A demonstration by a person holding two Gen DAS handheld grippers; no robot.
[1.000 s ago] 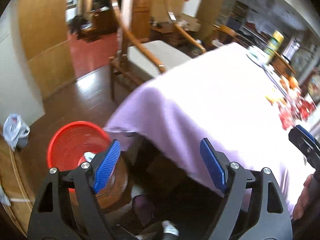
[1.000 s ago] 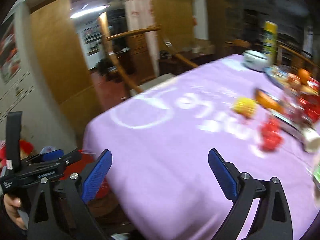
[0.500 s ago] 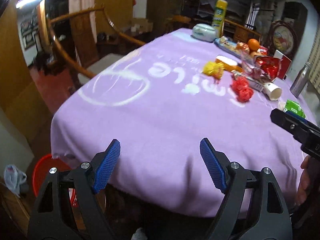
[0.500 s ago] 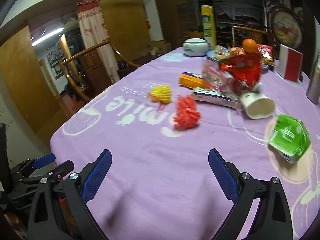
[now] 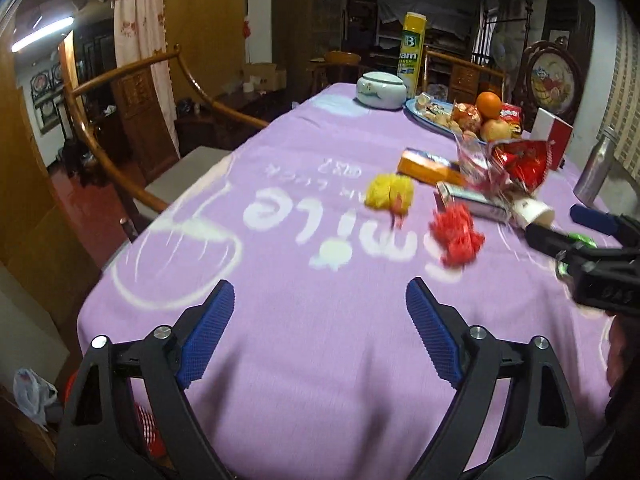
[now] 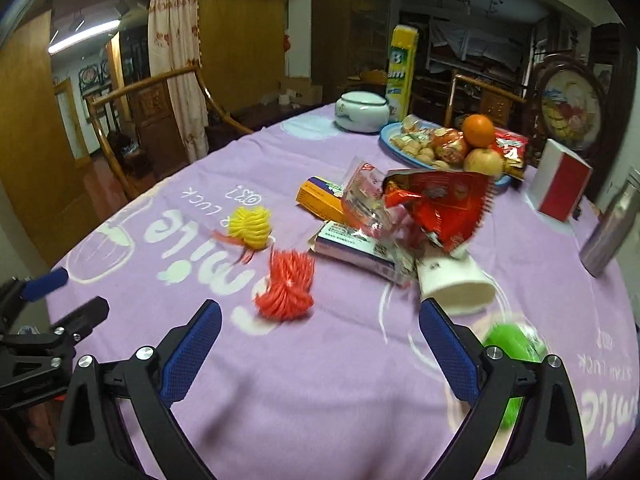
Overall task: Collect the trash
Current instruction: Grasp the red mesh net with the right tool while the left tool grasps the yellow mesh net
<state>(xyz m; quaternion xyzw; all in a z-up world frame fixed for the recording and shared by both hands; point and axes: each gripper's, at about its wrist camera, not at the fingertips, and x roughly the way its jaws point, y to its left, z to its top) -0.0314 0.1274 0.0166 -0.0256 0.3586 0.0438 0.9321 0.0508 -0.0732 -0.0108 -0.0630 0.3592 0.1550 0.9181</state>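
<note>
Trash lies on the purple tablecloth [image 5: 320, 340]: a yellow net [image 6: 250, 222], a red net [image 6: 286, 288], a tipped white paper cup [image 6: 452, 284], a red snack wrapper [image 6: 440, 204] and a green carton [image 6: 512, 344]. My left gripper [image 5: 320, 292] hovers over the near table edge, its jaws opening with nothing between them; the red net [image 5: 456, 234] lies ahead to its right. My right gripper [image 6: 320, 308] stands open and empty just short of the red net and the cup. A red bin [image 5: 148, 428] peeks out below the table's left corner.
An orange box [image 6: 320, 200] and a white box [image 6: 352, 248] lie under the wrappers. Farther back stand a fruit plate [image 6: 394, 146], a white jar [image 6: 362, 112], a yellow can [image 6: 402, 72], a steel bottle [image 6: 610, 228] and a red-white box [image 6: 562, 186]. A wooden chair [image 5: 132, 128] stands at left.
Both views have swung from the floor bin and table corner up over the table, bringing the trash into sight. Both grippers stay empty.
</note>
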